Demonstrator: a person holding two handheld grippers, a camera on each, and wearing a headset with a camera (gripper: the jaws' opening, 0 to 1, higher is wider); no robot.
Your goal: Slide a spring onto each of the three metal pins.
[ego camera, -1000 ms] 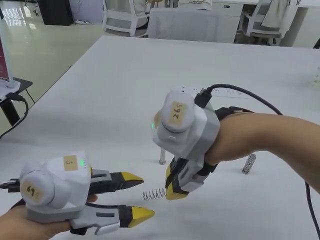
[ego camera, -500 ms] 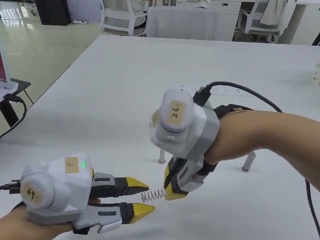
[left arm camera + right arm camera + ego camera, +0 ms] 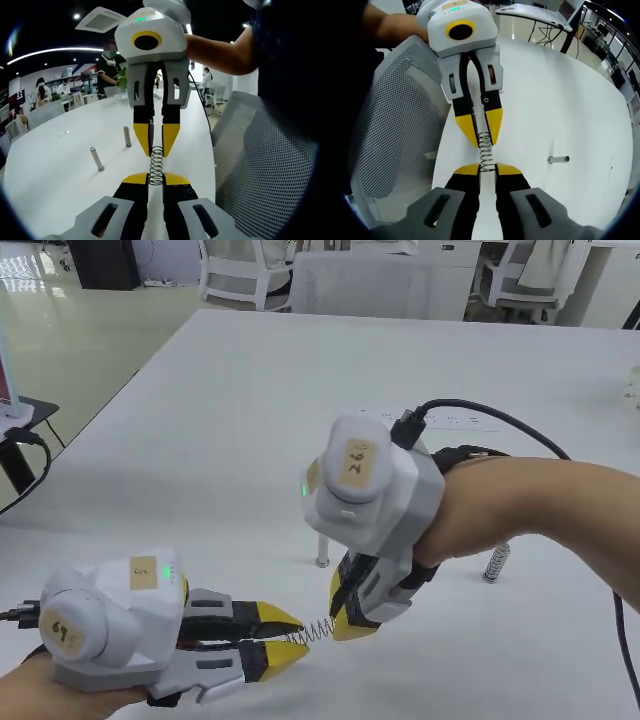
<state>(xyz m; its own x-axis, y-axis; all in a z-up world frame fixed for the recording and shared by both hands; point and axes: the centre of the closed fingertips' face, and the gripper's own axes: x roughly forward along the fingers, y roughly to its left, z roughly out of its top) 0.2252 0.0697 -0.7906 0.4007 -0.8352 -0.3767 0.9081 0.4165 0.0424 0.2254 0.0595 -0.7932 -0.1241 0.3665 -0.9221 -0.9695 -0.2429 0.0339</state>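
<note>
1. Head view: white table [image 3: 230, 430], office chairs [image 3: 240, 275] behind its far edge.
2. I've got the spring [image 3: 312, 631] strung between both claws. The left gripper [image 3: 290, 637] is pinched on one end, the right gripper [image 3: 346, 623] on the other.
3. A bare pin [image 3: 323, 560] stands just behind the right gripper, partly hidden. A sprung pin [image 3: 496, 562] stands past the forearm [image 3: 520, 505].

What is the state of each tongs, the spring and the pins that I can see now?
Left tongs, shut on one end of the spring.
Right tongs, shut on its other end.
Spring, held between both tongs, not on a pin.
Bare pin, upright, empty.
Sprung pin, upright, done.
</note>
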